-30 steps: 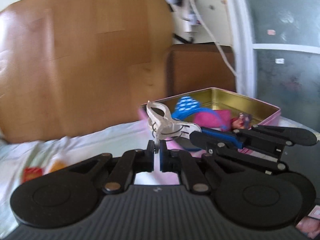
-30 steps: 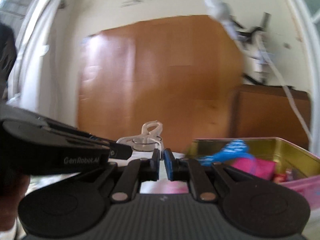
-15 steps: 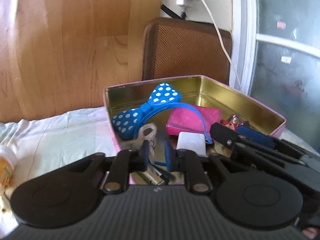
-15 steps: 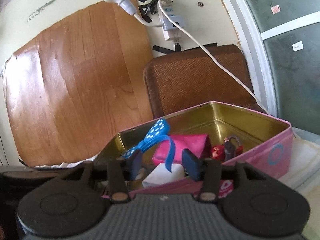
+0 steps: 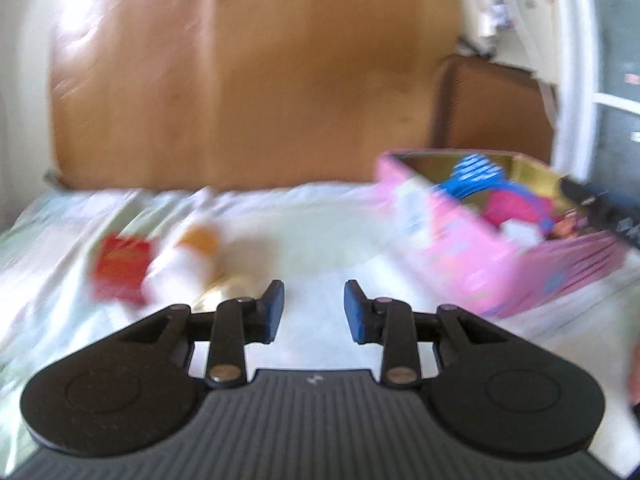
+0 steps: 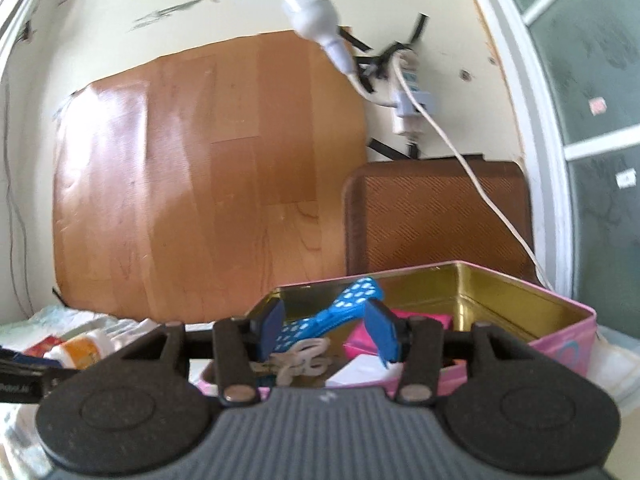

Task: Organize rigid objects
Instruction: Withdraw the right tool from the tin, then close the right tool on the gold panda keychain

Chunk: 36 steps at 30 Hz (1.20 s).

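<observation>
Left wrist view, left claw: the left claw [image 5: 314,306] is hanging spread wide over the pale bedsheet [image 5: 320,240], gripping nothing; the view is smearing with blur.
Left wrist view, loose items: a red packet [image 5: 120,268], a white bottle with an orange cap [image 5: 186,258] and a blurred yellowish thing [image 5: 226,290] are lying together on the sheet, left of the claw.
Left wrist view, tin: the pink tin [image 5: 500,256] is sitting toward the right edge of the bed, holding a blue polka-dot bow [image 5: 476,176] and a pink pouch [image 5: 516,208].
Right wrist view, right claw: the right claw [image 6: 326,330] is hovering spread apart at the tin's [image 6: 560,336] near rim, clasping nothing.
Right wrist view, tin contents: the bow [image 6: 344,308], a white hair clip [image 6: 304,362], a white block [image 6: 360,372] and the pouch [image 6: 420,320] are lying inside.
Right wrist view, backdrop: a wooden board [image 6: 208,184] and a brown panel [image 6: 436,216] are standing behind the bed.
</observation>
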{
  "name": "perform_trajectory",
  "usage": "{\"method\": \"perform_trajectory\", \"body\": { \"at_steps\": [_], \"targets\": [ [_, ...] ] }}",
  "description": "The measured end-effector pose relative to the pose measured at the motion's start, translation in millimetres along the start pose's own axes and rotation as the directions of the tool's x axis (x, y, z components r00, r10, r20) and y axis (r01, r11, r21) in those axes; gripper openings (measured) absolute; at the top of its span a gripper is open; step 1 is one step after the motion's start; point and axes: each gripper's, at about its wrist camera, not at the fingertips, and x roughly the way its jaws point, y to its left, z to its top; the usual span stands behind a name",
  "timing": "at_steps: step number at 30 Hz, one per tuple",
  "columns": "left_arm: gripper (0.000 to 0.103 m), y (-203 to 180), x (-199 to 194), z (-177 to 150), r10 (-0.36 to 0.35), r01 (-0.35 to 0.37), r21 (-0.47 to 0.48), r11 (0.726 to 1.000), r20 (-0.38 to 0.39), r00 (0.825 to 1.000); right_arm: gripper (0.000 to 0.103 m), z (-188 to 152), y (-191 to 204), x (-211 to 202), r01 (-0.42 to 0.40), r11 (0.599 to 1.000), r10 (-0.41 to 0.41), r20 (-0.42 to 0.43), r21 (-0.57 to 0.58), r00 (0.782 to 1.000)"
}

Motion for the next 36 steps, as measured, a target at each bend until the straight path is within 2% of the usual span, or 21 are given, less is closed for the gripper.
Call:
{"method": "perform_trajectory", "body": {
  "at_steps": [4,6,9,22,25,27,30,33,36],
  "targets": [
    [0.036,32,10,-11,0.083,-0.087,-0.062,0.994,-0.067,0.994,0.049,-3,12,-1,-0.004,0.998,0.004,-0.001,-0.055,1.0],
    [0.036,48,10,-15,0.094,-0.104,-0.111,0.988,-0.088,0.992,0.049,-4,16,-1,-0.008,0.998,0.007,-0.004,-0.069,1.0],
    [0.036,61,13,-15,0.059,-0.077,-0.191,0.978,-0.098,0.993,0.049,-5,21,-2,-0.002,0.996,0.001,-0.006,-0.089,1.0],
    [0.039,67,6,-19,0.036,-0.045,-0.232,0.972,-0.045,0.998,0.049,-10,39,-6,-0.009,0.988,0.008,-0.01,-0.157,1.0],
    [0.039,71,2,-20,0.049,-0.054,-0.259,0.964,-0.028,0.998,0.049,-9,45,-7,-0.043,0.985,0.04,-0.024,-0.165,0.999],
    [0.039,75,0,-21,0.058,-0.06,-0.289,0.956,-0.018,0.998,0.049,-6,52,-6,-0.11,0.982,0.101,-0.061,-0.157,0.993],
    [0.039,83,-1,-22,0.077,-0.078,-0.342,0.937,-0.016,0.997,0.052,0,71,-4,-0.244,0.957,0.227,-0.119,-0.155,0.967],
    [0.039,93,-4,-23,0.099,-0.096,-0.399,0.912,-0.013,0.995,0.055,3,100,5,-0.4,0.899,0.36,-0.216,-0.181,0.908],
    [0.039,103,-5,-25,0.122,-0.114,-0.465,0.878,-0.013,0.992,0.054,-2,131,18,-0.484,0.844,0.414,-0.293,-0.231,0.862]
  ]
}}
